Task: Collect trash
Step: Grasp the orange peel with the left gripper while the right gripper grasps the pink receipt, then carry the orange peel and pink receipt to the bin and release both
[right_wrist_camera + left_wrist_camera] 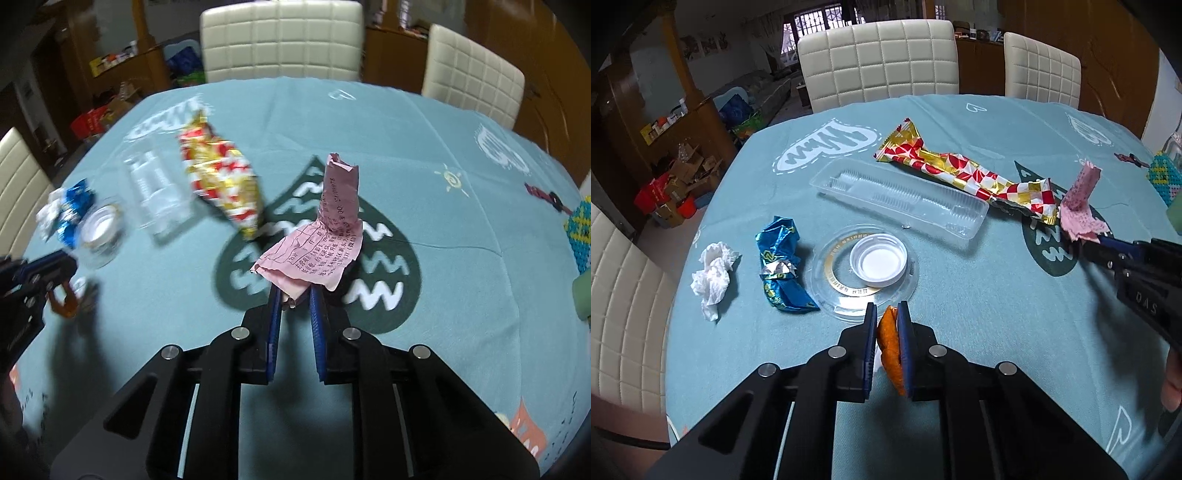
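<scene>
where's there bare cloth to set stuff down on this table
Free: the far strip between the red-gold wrapper and the chairs, and the near right edge. Crowded: left-centre, around the tissue, blue wrapper, white cap and clear tray.

Table (960, 280) surface: teal printed cloth. Resting on it: clear tray (899, 197), chequered wrapper (960, 166), blue wrapper (781, 266), tissue (713, 278), lid (878, 265).

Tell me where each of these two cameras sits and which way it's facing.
Left wrist: behind the left hand-held gripper, angled down across the table; its pads pinch an orange scrap.
Right wrist: behind the right hand-held gripper, angled down the same way; it grips a pink receipt.
Shared: each view shows the other gripper, the red-gold wrapper, clear tray and white lid.
</scene>
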Tool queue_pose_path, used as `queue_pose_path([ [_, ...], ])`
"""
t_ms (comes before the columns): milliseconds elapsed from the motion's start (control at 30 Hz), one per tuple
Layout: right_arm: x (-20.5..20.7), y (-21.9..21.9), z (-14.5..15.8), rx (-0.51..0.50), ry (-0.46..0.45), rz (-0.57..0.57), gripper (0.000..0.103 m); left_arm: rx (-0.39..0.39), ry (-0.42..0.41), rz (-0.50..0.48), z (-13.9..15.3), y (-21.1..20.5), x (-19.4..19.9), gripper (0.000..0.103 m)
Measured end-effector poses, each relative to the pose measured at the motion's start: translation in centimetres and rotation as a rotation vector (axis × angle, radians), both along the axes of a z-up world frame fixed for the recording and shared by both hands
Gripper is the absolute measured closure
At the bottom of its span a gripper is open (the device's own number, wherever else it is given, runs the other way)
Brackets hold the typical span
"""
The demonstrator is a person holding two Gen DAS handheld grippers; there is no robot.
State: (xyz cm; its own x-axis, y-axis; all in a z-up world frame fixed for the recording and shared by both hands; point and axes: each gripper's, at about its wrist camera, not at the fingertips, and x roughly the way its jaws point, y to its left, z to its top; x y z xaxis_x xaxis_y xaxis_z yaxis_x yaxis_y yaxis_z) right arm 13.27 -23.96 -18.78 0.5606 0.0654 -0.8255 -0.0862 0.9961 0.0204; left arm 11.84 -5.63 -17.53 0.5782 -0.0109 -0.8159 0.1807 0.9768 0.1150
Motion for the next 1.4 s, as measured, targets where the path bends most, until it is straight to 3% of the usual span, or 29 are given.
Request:
queue_pose_path([
  [533,-4.9,7.5,4.5,-0.007,-0.1,0.174,0.089,-0.028,-0.059,0.035,2.3,4.3,-3.4,0.091],
  [800,-7.0,13.4,6.1,-0.012,-0.159,0.287,0.089,-0.029,-0.081,0.09,2.8,9.1,-5.5,0.091],
  [1400,-8.7,28.3,6.9,0.017,-0.187,0.517,0.089,-0.019,-0.109,0.262,3.3,23.2,-8.5,0.091],
])
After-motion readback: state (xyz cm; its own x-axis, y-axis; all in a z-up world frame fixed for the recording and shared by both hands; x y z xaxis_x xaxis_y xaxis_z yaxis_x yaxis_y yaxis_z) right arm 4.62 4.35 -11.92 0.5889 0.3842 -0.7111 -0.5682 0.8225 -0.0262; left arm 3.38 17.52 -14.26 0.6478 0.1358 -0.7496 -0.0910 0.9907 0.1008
